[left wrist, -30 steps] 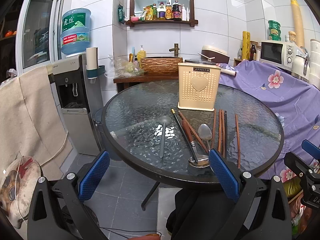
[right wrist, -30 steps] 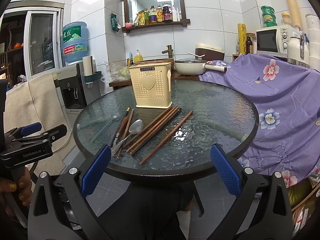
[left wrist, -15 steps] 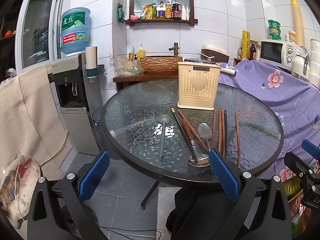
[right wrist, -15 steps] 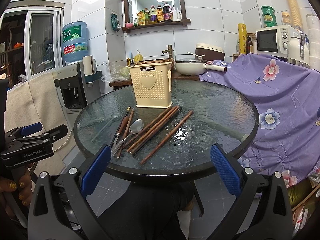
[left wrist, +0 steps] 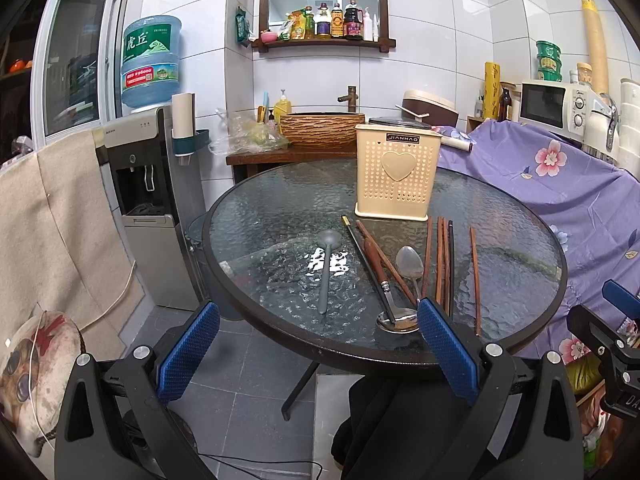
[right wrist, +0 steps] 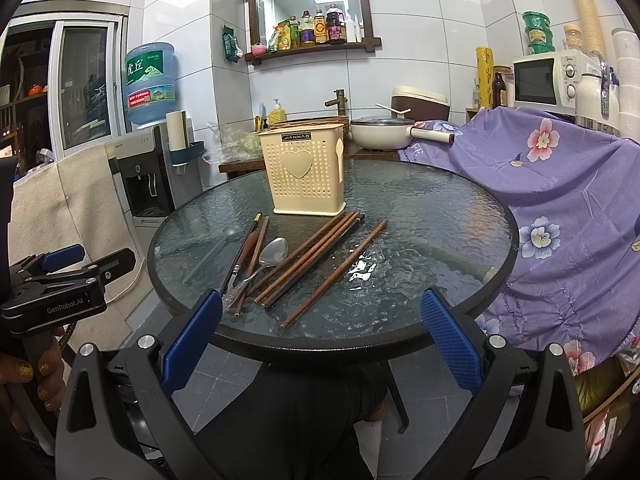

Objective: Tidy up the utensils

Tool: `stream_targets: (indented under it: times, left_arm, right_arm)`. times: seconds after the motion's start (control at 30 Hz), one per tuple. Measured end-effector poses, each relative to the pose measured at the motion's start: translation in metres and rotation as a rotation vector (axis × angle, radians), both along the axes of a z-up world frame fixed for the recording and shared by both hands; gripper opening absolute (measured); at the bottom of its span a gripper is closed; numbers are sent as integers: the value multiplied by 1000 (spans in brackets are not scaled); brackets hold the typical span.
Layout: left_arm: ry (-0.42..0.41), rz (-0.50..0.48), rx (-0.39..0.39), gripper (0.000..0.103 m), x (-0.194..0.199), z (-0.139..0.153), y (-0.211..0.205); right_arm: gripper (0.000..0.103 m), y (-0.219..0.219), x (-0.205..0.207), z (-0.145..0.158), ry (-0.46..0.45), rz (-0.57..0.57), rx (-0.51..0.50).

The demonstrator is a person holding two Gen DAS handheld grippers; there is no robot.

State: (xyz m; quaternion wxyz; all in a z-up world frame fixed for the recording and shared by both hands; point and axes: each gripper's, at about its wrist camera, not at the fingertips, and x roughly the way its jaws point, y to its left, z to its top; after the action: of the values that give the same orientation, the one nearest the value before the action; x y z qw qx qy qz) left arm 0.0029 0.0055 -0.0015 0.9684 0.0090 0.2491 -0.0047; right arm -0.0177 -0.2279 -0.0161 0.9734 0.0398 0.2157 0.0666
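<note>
Both claws wide open, empty, short of the desk (right wrist: 400,344): left claw (left wrist: 318,354), right claw (right wrist: 320,332). Chopsticks (right wrist: 308,254) and spoons (right wrist: 272,250) loose on glass before cream holder (right wrist: 306,172). Chopsticks likely light, stiff, slippery; pinch mid-shaft.

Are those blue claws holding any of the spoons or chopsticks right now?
No. The left claw and right claw are both open and empty; the utensils all lie on the glass table.
</note>
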Motion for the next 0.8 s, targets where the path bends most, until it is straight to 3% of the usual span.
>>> stream_targets:
  times: [0.8]
  left_arm:
    - [-1,1,-1,97,0,0,0]
  right_arm:
    - [98,2,1,-2,2,1,0]
